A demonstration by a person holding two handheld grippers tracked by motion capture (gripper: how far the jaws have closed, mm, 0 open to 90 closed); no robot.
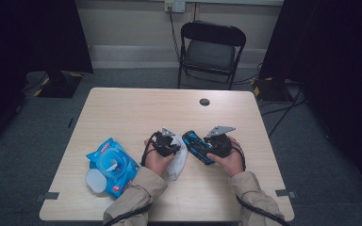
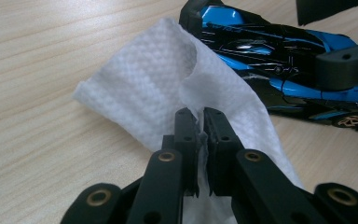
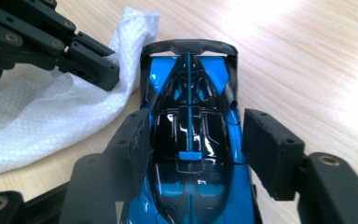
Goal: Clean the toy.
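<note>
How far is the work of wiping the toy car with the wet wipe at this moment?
Done: a white wipe is out of the blue wipes pack, whose lid stands open, and the left gripper is shut on it. In hand: the right gripper has its jaws on either side of the blue and black toy car, with a gap at one side. Left: the wipe lies beside the car, so the wiping seems still to come.

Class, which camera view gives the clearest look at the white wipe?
The left gripper view: the white wipe is close up, its weave visible, pinched in the left gripper. The right gripper view shows it beside the toy car; the high view shows a small part.
</note>
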